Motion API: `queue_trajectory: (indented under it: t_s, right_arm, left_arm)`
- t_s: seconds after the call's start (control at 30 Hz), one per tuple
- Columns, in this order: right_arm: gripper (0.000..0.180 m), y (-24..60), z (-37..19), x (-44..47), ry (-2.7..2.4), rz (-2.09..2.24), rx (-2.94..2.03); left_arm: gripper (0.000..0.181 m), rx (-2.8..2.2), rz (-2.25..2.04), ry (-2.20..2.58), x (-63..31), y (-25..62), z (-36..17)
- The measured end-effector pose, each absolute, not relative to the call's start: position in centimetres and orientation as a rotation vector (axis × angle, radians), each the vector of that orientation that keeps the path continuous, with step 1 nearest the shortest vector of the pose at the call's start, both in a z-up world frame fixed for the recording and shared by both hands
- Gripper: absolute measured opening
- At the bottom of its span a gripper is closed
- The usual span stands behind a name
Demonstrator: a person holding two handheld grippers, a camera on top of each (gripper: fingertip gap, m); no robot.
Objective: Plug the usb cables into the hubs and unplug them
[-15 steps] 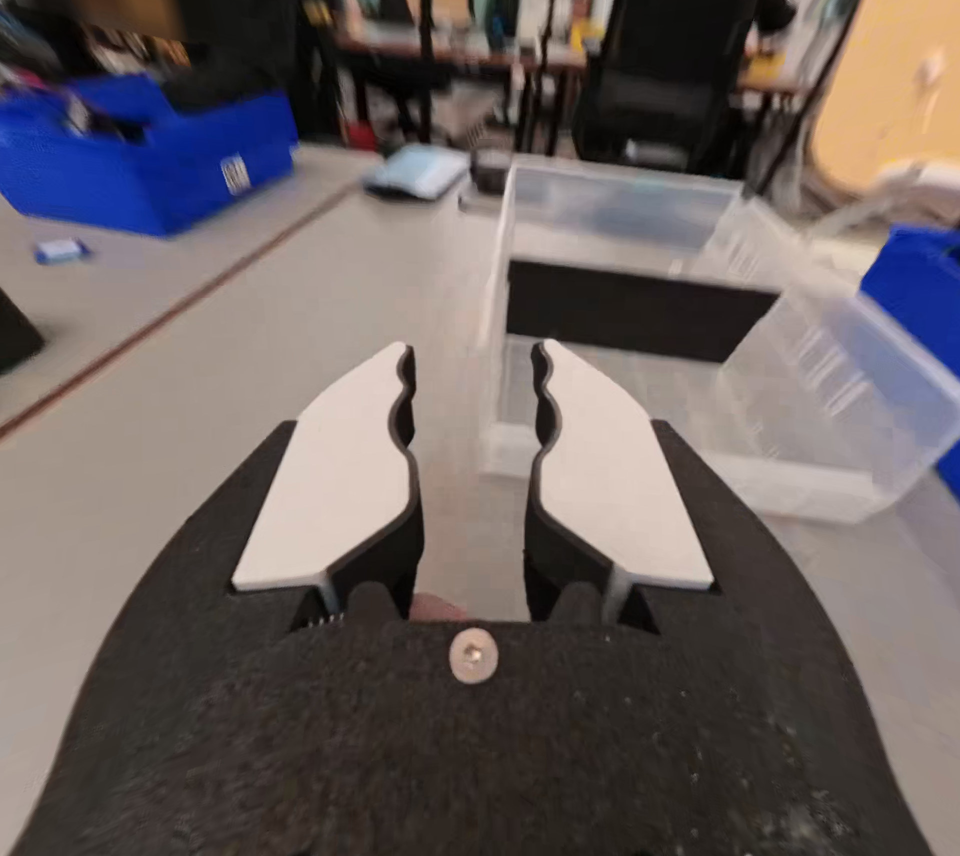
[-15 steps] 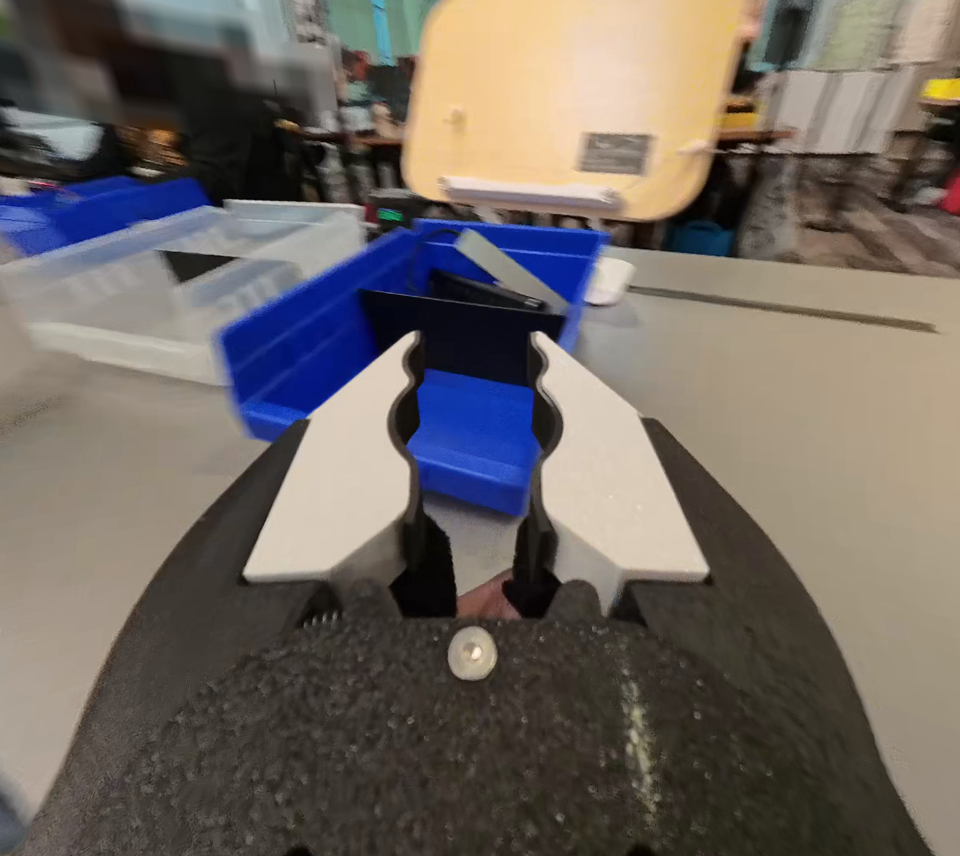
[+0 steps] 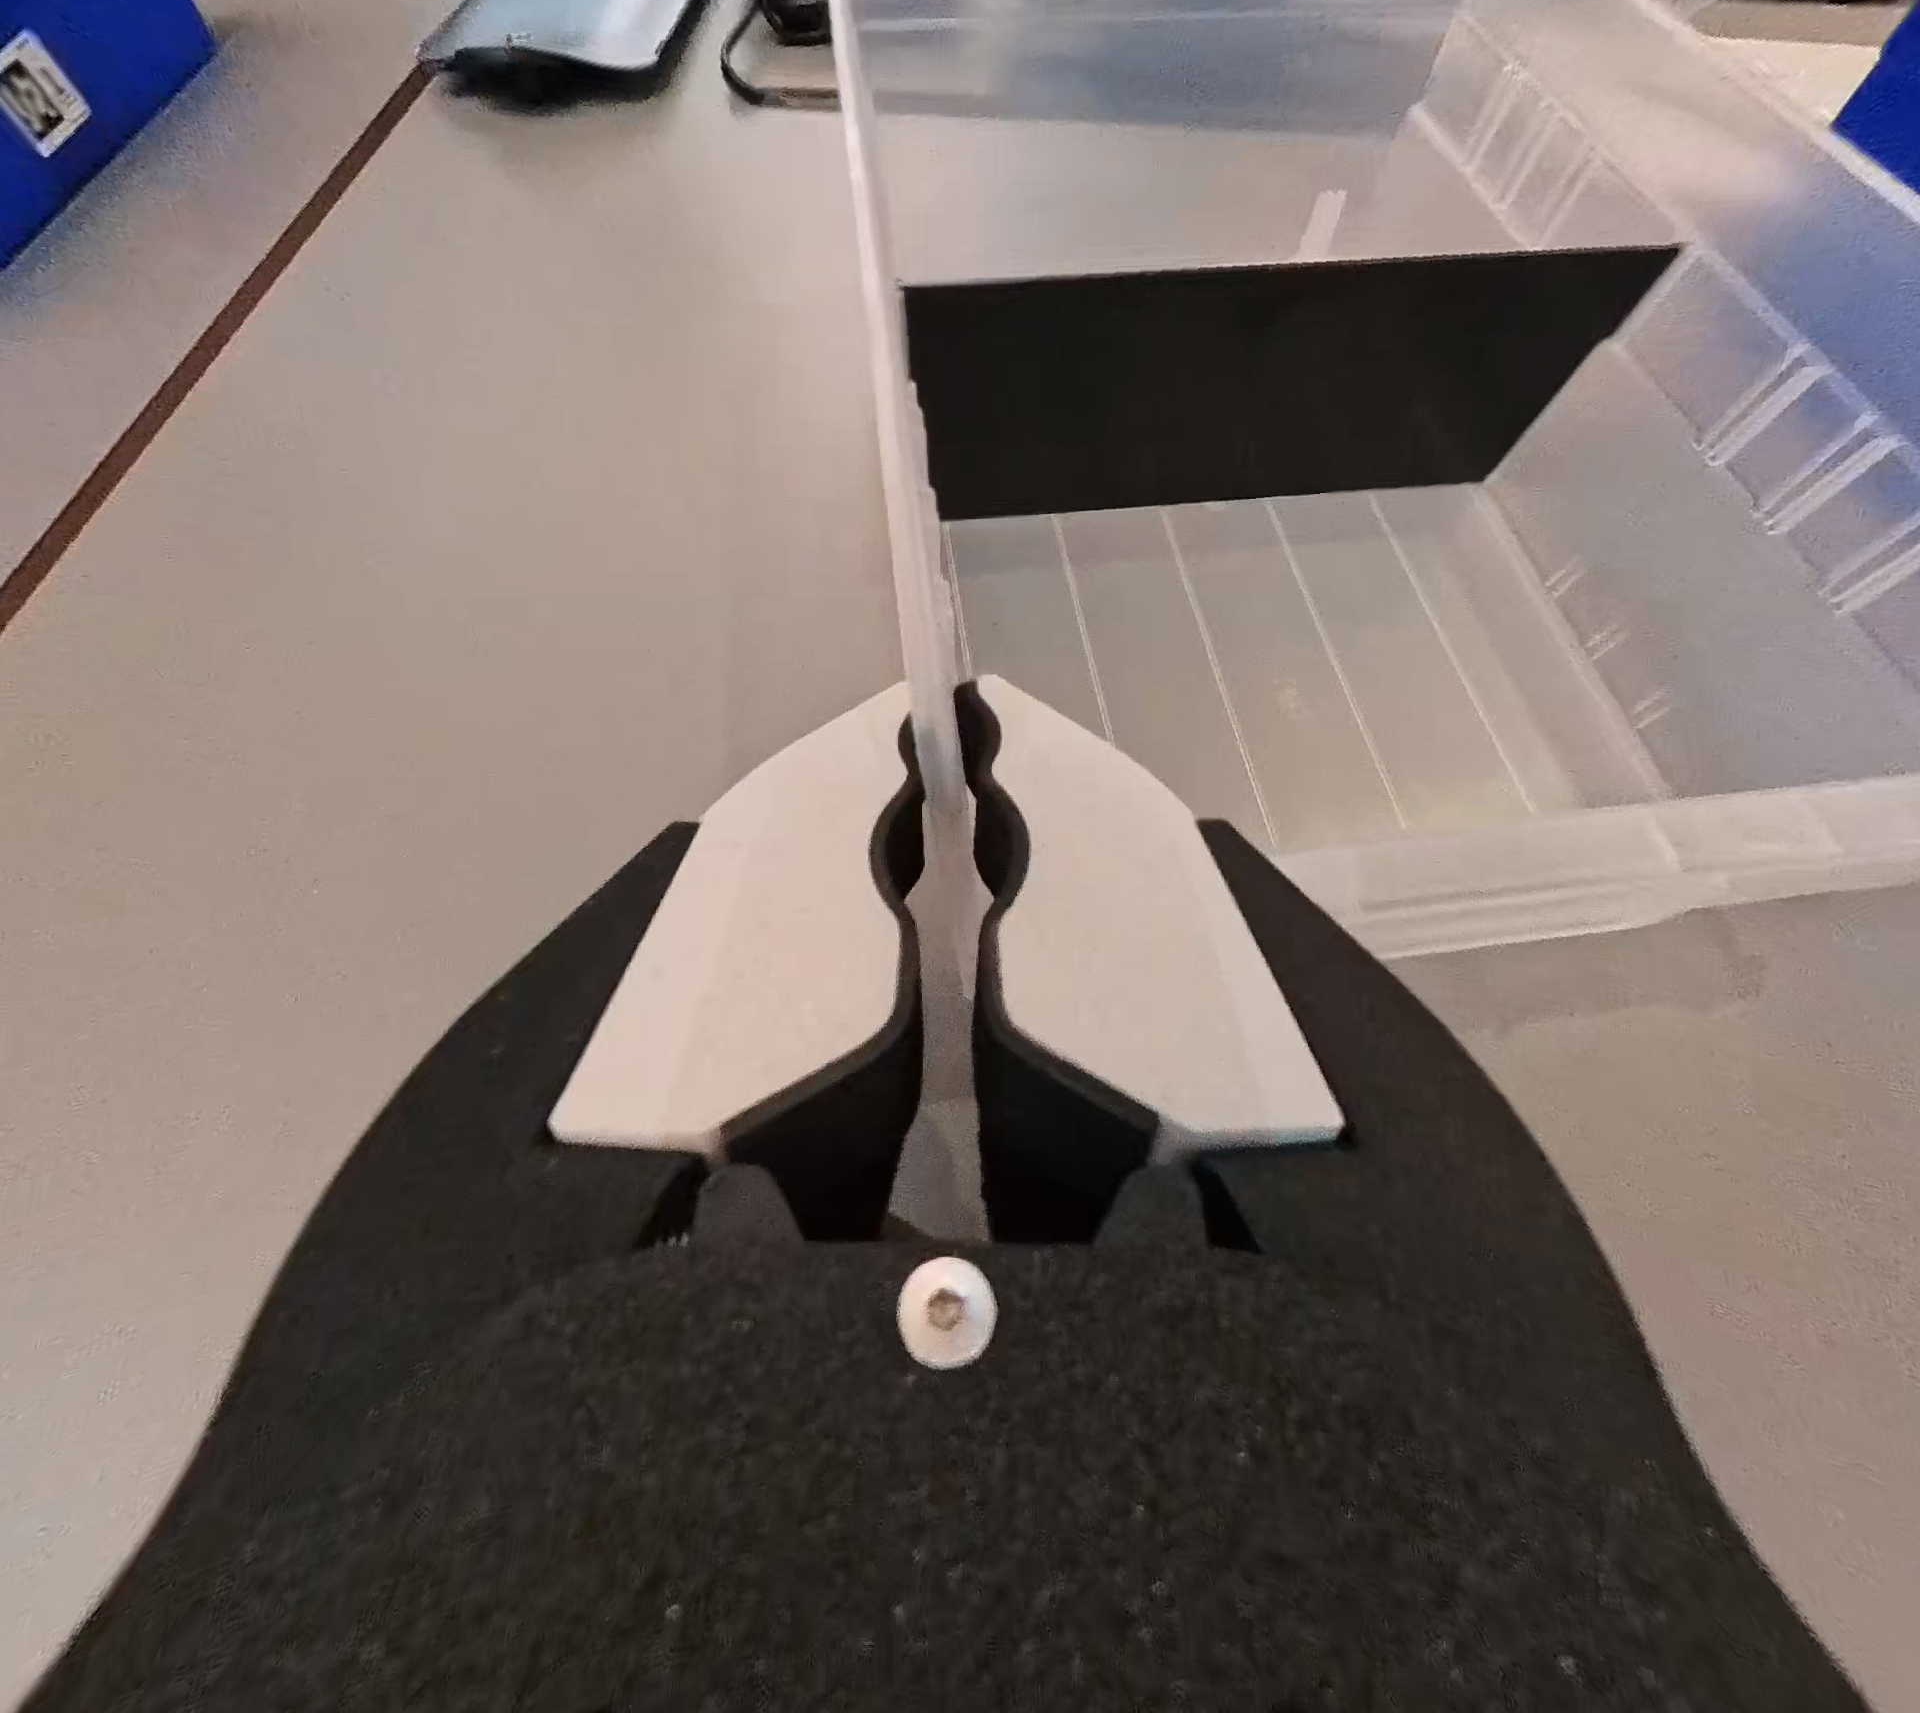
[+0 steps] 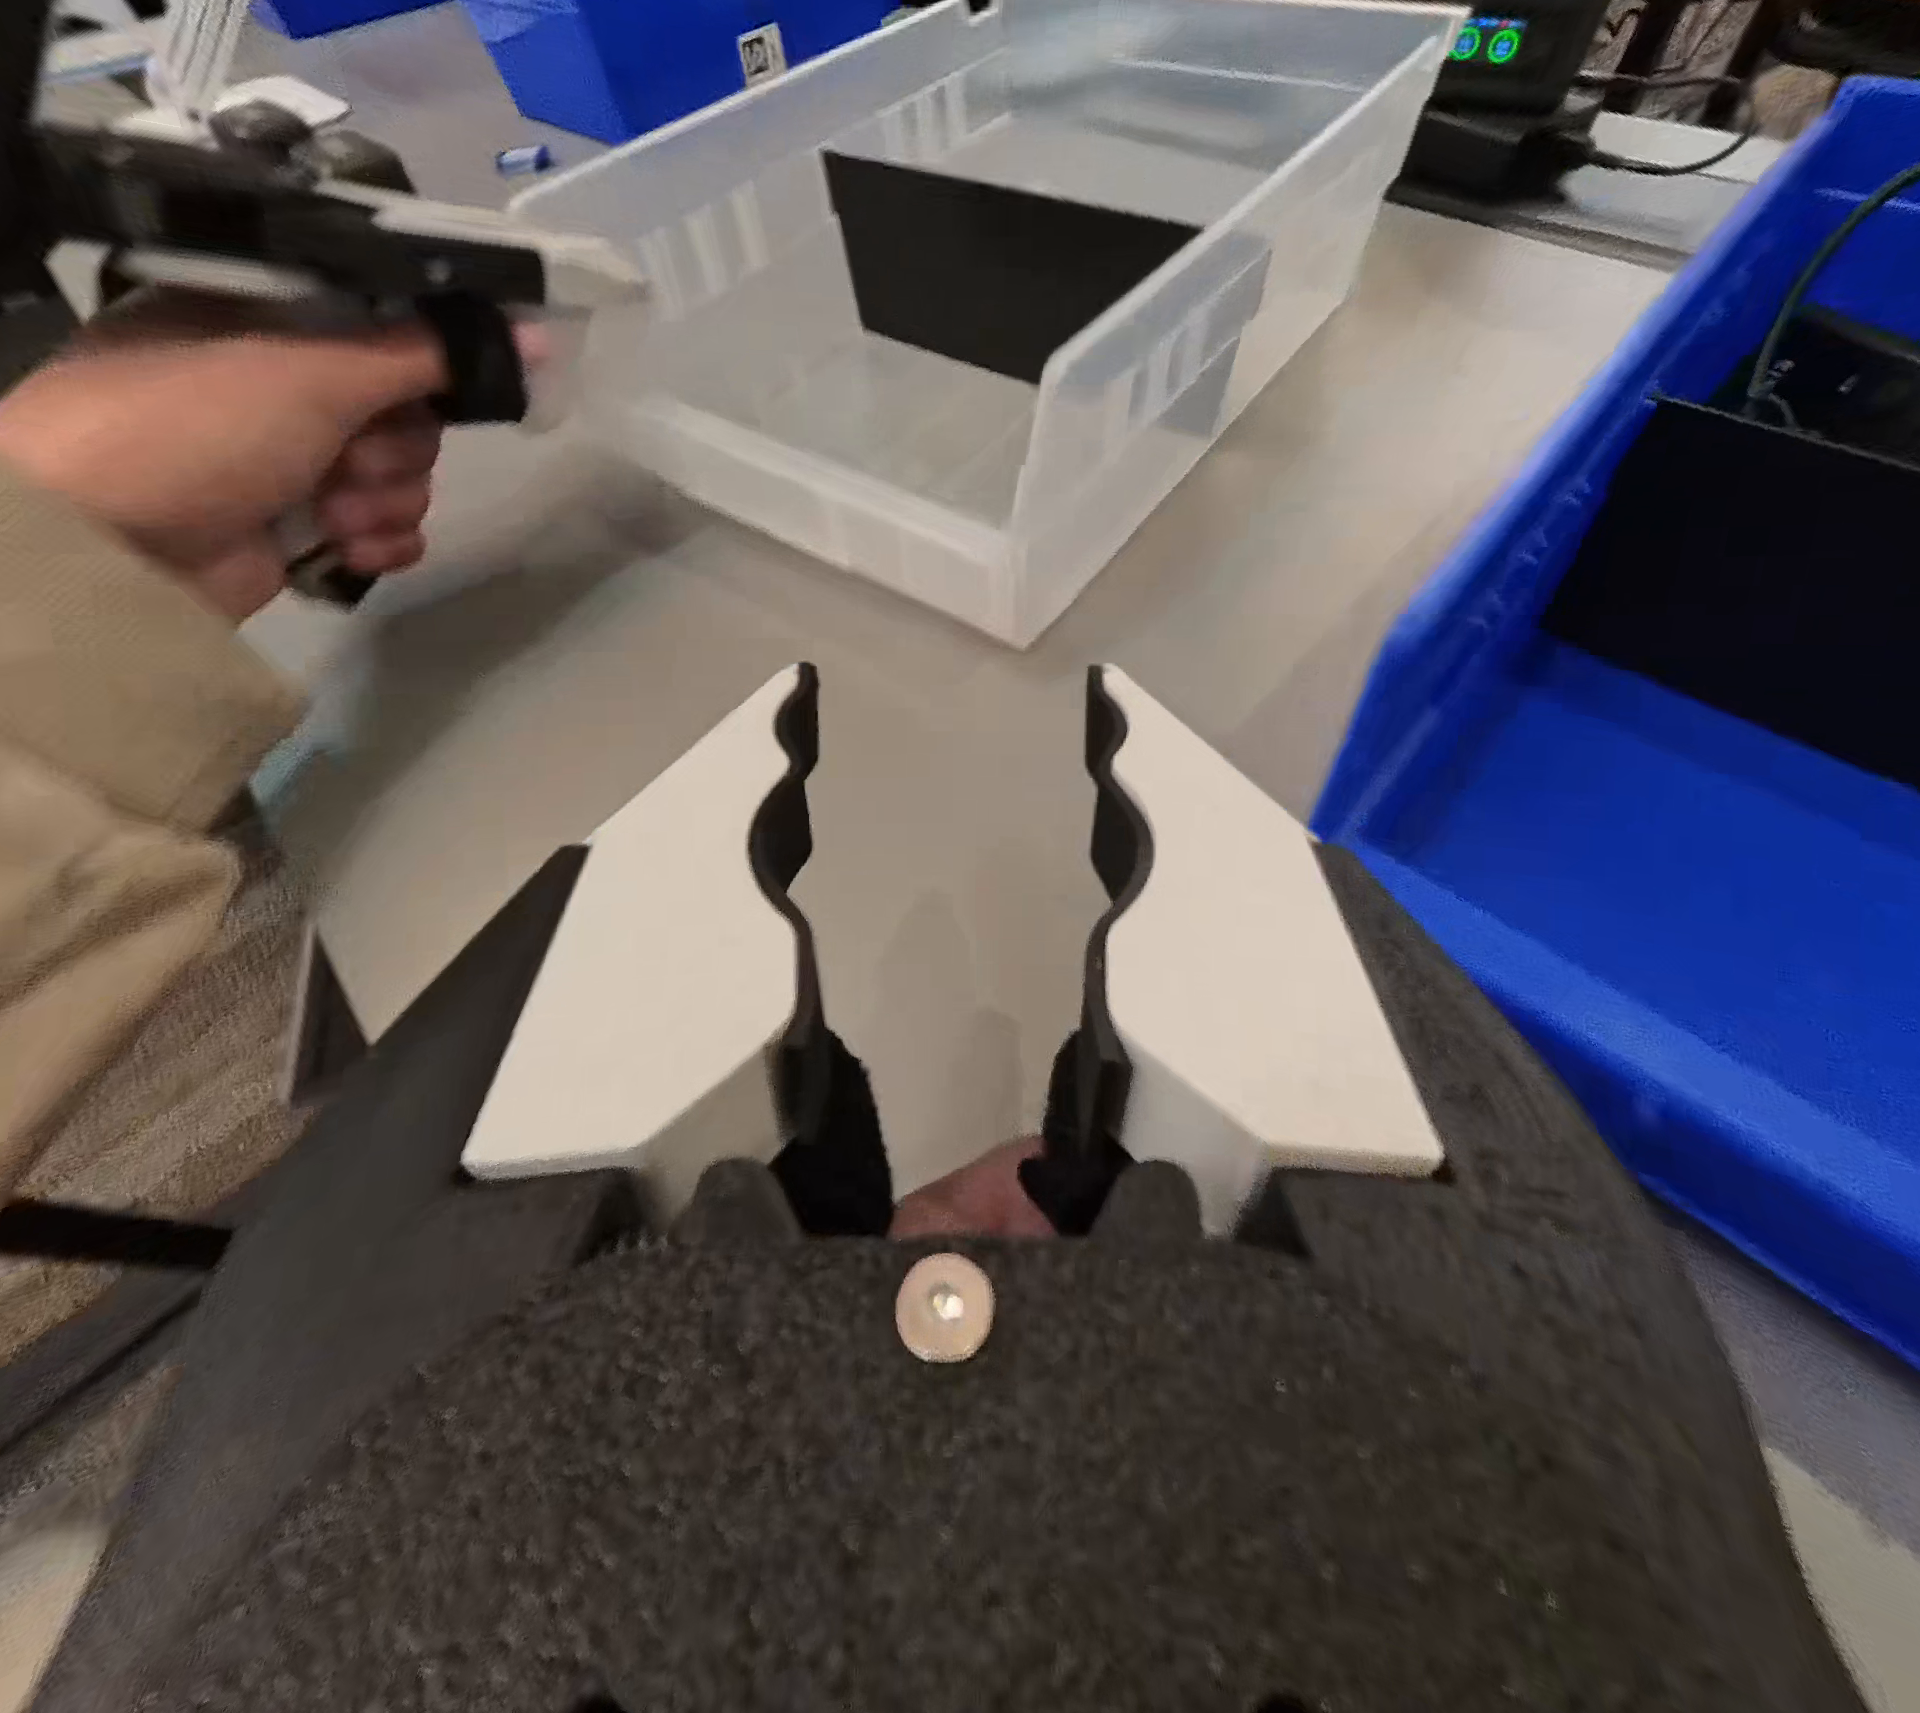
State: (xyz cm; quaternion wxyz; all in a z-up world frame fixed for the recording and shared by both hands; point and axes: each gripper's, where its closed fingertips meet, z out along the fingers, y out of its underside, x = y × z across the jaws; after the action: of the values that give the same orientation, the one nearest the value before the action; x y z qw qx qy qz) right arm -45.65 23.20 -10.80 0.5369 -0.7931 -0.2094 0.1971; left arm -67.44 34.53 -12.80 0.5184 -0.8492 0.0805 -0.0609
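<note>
The grey table (image 3: 468, 520) spreads under everything I hold. On it sits the clear plastic bin (image 3: 1558, 728), open-topped, with a black divider (image 3: 1247, 375) standing upright across its middle; both compartments that I can see hold nothing I can make out. To my right a blue bin (image 4: 1662, 884) stands just beside the clear one, with a dark divider (image 4: 1766, 562) across it and a thin dark cable (image 4: 1808, 281) curving down into the far compartment behind that divider; that cable is the only task item I can find, and I cannot make out a hub there or tell what kind of plug it carries. Farther off on the left are more blue bins (image 4: 675, 22), and beyond the clear bin lie a grey-blue pouch (image 3: 582, 1) and a small black device with green lit rings (image 4: 1507, 32). My left gripper (image 3: 940, 718) is pressed onto the near left wall of the clear bin, the thin rim caught between its white fingers (image 3: 790, 915); the right wrist view shows my left hand (image 4: 239, 437) wrapped around its handle at that same corner. My right gripper (image 4: 951, 687) hangs spread above bare table, between the two bins, touching nothing.
</note>
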Motion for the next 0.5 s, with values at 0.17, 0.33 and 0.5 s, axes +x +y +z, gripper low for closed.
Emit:
queue_trajectory:
  t_s: [0.17, 0.33, 0.5]
  right_arm:
    - [0.056, 25.6, -11.6, -49.8, -0.411, 0.461, -1.946]
    - [0.042, 26.3, -14.0, -52.3, -0.436, 0.374, -1.976]
    - [0.004, 25.9, -11.6, -51.1, -0.428, 0.168, -1.919]
  left_arm:
    - [0.004, -2.064, -0.067, 0.184, -69.1, 29.3, -12.8]
    - [0.004, -2.054, -0.108, 0.114, -69.9, 24.4, -12.7]
    - [0.005, -1.971, 0.008, 0.069, -69.9, 21.4, -11.1]
